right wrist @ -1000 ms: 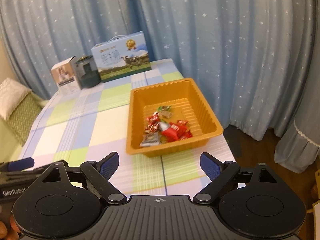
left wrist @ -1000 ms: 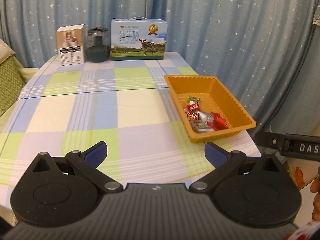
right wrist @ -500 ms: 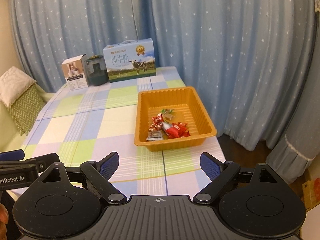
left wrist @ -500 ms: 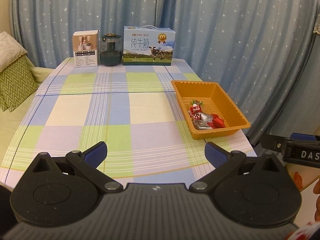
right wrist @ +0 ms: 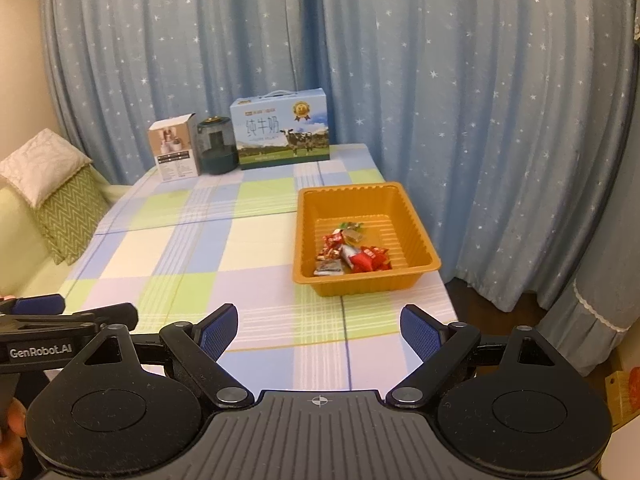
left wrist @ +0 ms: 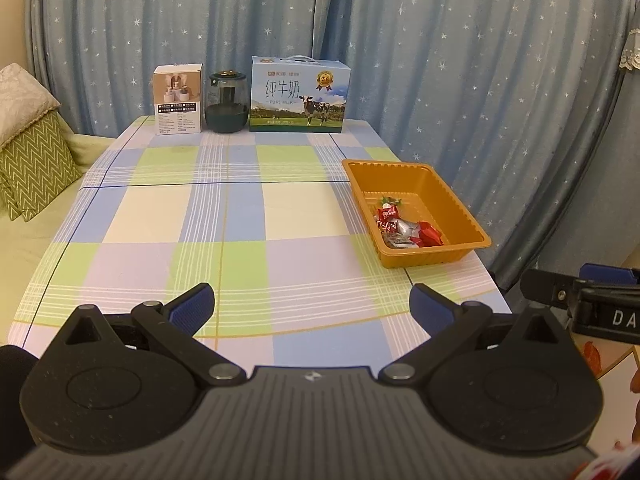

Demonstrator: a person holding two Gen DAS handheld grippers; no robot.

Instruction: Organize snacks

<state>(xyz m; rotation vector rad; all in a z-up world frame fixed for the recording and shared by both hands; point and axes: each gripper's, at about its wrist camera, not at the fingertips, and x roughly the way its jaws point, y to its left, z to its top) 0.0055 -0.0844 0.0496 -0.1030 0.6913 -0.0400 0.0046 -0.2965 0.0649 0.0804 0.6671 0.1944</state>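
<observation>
The snacks (right wrist: pixel 352 250) are being kept together in the tray (right wrist: pixel 416 216) at the bench's (left wrist: pixel 240 220) right edge. Both tools, left (left wrist: pixel 312 307) and right (right wrist: pixel 319 330), are being held released and empty near the bench's near edge, likely because nothing loose is left.

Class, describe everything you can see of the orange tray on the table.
The orange tray is a shallow rectangular dish that looks like thin moulded plastic, with a ribbed floor, sloping walls and a rolled rim. It sits flat on the checked tablecloth near the table's right edge. A small heap of wrapped candies, mostly red, lies in its near half. Neither gripper touches it.
</observation>
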